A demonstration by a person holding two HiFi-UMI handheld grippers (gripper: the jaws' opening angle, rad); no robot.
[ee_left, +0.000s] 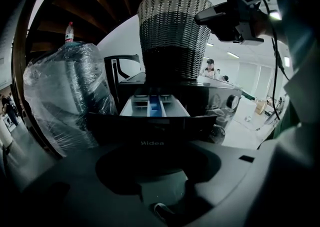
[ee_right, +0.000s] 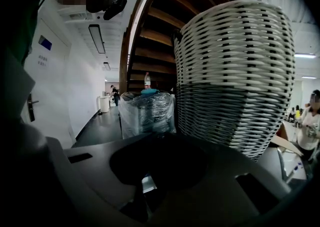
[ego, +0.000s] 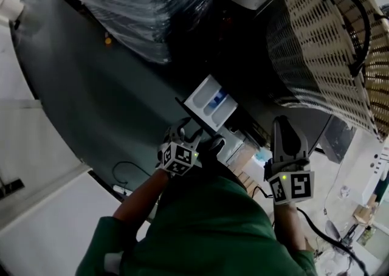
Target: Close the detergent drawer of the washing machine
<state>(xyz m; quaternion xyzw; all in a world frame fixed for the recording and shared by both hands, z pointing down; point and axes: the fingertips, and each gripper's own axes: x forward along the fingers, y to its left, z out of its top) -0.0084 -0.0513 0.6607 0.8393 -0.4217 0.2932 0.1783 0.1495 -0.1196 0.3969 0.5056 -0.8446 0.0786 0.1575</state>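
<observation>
The washing machine's detergent drawer (ego: 209,101) stands pulled out, a white tray with a blue compartment. In the left gripper view its dark front panel (ee_left: 150,130) fills the space just ahead of my jaws, with the tray (ee_left: 152,107) behind it. My left gripper (ego: 193,127) is right at the drawer's front; whether it touches is hidden, and its jaws are too dark to read. My right gripper (ego: 284,126) hangs apart to the right, pointing toward the wicker basket (ego: 328,56), with nothing seen between its fingers. It also shows in the left gripper view (ee_left: 230,13).
The tall wicker basket (ee_left: 172,31) stands on the machine's top, close ahead of the right gripper (ee_right: 235,71). A plastic-wrapped bundle (ee_left: 65,91) with a bottle (ee_left: 69,32) on top stands left of the machine. People stand far back right (ee_left: 210,68).
</observation>
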